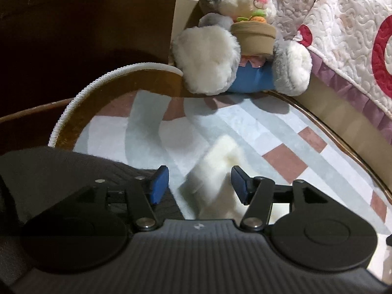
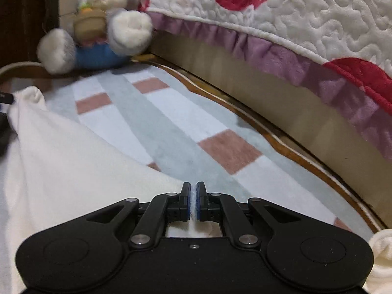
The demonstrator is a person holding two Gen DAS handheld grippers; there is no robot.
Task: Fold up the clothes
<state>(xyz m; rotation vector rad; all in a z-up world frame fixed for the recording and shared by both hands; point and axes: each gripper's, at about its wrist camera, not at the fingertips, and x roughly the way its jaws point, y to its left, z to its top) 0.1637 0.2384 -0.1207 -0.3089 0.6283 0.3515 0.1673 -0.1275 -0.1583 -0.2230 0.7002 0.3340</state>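
Fold looks barely begun, imo. Cream cloth lies loose on the checked rug by the bed, bunched, no neat crease visible. Right gripper is clenched w/ a sliver of pale fabric pinched between its pads. Left gripper hangs released, blurred cloth between its jaws, not pressed. Most folding's left.

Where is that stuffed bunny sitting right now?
The stuffed bunny sits at the far end of the striped rug, top centre in the left view and top left in the right, beside the quilted bedspread.
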